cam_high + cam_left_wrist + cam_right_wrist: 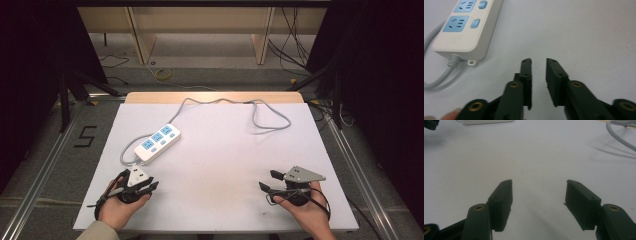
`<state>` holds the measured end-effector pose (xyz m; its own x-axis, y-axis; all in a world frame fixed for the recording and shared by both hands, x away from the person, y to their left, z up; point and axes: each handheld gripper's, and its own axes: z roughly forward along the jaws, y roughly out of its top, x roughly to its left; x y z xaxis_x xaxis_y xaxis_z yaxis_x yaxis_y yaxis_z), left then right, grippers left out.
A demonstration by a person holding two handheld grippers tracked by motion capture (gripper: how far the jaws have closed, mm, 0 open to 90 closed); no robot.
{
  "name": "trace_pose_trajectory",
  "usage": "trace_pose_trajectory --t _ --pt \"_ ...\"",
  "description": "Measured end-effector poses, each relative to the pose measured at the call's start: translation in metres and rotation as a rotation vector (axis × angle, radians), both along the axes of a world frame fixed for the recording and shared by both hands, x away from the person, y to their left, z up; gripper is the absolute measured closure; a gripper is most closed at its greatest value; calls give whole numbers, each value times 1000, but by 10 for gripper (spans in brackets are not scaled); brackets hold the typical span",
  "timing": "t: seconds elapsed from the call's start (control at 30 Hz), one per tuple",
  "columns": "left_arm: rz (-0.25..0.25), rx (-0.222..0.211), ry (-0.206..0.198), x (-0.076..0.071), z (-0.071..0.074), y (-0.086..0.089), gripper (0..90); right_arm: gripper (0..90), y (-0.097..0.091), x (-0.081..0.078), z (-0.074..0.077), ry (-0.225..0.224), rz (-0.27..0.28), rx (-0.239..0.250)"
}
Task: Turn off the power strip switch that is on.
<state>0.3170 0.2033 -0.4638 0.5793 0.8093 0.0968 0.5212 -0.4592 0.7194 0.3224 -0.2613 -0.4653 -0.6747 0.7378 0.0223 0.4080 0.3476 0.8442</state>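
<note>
High view: power strip (157,142) just beyond left claw (152,186); both claws released, empty.

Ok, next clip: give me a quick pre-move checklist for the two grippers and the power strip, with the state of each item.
1. Left gripper empty: ok, nothing between its fingers, which stand a narrow gap apart.
2. Right gripper empty and open: ok, wide gap.
3. Power strip lies flat on the table, apart from both grippers: ok.
4. Sockets free of plugs: ok in the high view.
5. Grey cable clear of the grippers: ok; it loops along the far side of the table.
6. Strip's switches on or off: cannot tell.
</note>
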Motion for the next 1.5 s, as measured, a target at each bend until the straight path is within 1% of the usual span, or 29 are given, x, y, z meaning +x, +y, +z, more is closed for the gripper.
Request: trace_pose_trajectory --t 0.03,0.1,0.13,0.17,0.2,0.3,0.33,0.47,0.67,0.73,0.87,1.03,1.17,1.5 --pt "9 -3 -1 0 3 2 834 396 0 0 0 0 0 2" --pt "10 -7 3 1 5 3 892 395 -1 0 0 2 -1 2" --pt "16 -8 13 1 6 4 892 394 -1 0 0 1 -1 2" --pt "16 -8 13 1 6 4 893 394 -1 0 0 1 0 3" --pt "23 -12 25 0 6 5 893 392 0 0 0 1 -1 5" --pt "33 -24 37 1 7 5 893 391 0 0 -1 1 0 4" --pt "40 -27 48 2 8 5 893 391 0 0 -1 0 -1 3" --pt "49 -32 57 3 10 4 894 391 0 1 -1 -3 -3 3" --pt "59 -25 76 9 15 3 894 390 0 1 -1 -2 -4 5" --pt "62 -26 77 10 15 2 894 390 1 1 -1 -3 -4 6" --pt "70 -13 72 14 19 0 895 390 1 1 -1 -4 -3 5" --pt "70 -7 70 18 21 -2 895 389 1 1 -1 -4 -3 6" --pt "81 -12 72 21 24 -1 895 389 2 1 -1 -4 -3 3" --pt "97 -4 83 31 28 0 895 389 1 1 -1 -2 -3 6"
